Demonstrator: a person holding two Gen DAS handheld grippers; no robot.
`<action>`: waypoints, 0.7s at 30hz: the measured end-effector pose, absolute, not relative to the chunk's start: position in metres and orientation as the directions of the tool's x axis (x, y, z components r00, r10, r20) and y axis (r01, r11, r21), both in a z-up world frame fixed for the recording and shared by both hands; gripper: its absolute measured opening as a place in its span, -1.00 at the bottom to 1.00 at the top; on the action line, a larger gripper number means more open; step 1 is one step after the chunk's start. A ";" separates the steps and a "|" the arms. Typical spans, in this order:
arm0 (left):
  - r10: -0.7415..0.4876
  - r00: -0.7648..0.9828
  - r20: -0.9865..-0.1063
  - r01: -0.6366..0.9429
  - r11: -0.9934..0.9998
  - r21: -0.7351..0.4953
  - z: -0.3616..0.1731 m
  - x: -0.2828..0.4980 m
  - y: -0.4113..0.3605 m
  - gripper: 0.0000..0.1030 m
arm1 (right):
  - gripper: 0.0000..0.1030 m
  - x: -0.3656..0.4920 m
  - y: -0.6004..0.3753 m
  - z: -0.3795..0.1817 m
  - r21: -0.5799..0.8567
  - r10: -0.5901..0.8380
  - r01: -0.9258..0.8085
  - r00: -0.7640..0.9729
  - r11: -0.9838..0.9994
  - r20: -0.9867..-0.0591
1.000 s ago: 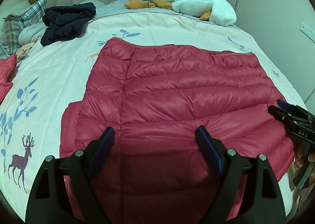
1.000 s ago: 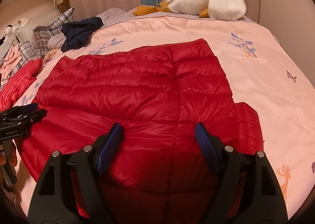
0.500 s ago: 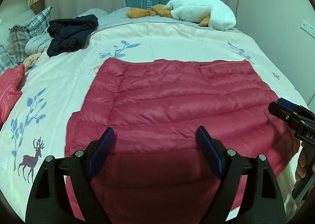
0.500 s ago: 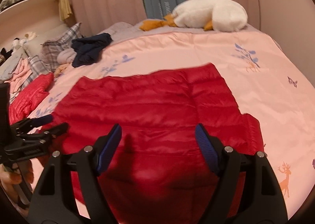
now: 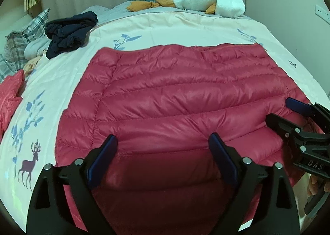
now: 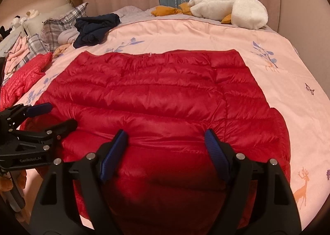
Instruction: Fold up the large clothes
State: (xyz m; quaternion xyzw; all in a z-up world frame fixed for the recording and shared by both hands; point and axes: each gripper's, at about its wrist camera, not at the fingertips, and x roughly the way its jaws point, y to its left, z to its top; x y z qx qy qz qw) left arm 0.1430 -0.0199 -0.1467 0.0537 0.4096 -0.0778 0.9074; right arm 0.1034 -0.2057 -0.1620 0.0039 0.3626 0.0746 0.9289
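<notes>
Currently both grippers hang over the near edge of a red down jacket [image 5: 175,98] spread flat on the bed [image 5: 185,26]. Left gripper [image 5: 163,152]: fingers wide apart, jaws have just been opening further, only quilted fabric below the gap, pads not pressing it. Right gripper [image 6: 165,146]: fingers likewise spread wide, nothing clamped, jacket surface beneath.

Jacket edges relative to the fingers: far hem runs straight across well beyond both fingertips; in the left wrist view its left side edge sits just outside the left finger [image 5: 103,156], with a bare band of printed bedcover [image 5: 31,127] beyond. In the right wrist view the rounded folded edge bulges out past the right finger [image 6: 214,150], then open pink cover to the bed's side.

Each gripper shows in the other's view, off to the side, over the jacket's near corner.

Open room: broad strip of cover past the far hem. Beyond it, up and left of the fingers, a dark navy garment [image 5: 70,30]; a second red garment [image 6: 22,78] far left; a white plush toy [image 6: 229,10] at the far end.
</notes>
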 end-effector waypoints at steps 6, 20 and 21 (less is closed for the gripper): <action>-0.097 0.649 -0.754 0.183 0.983 0.032 -0.147 0.141 -0.020 0.78 | 0.55 0.104 -0.208 -0.160 0.073 0.147 -0.133 0.721 0.988 -0.677; -0.053 0.680 -0.731 0.088 0.996 0.009 -0.132 0.128 0.019 0.78 | 0.54 0.076 -0.258 -0.138 0.119 0.098 -0.028 0.765 0.992 -0.636; -0.050 0.675 -0.736 0.085 0.996 0.011 -0.134 0.129 0.020 0.78 | 0.54 0.077 -0.262 -0.143 0.124 0.092 -0.015 0.755 0.992 -0.649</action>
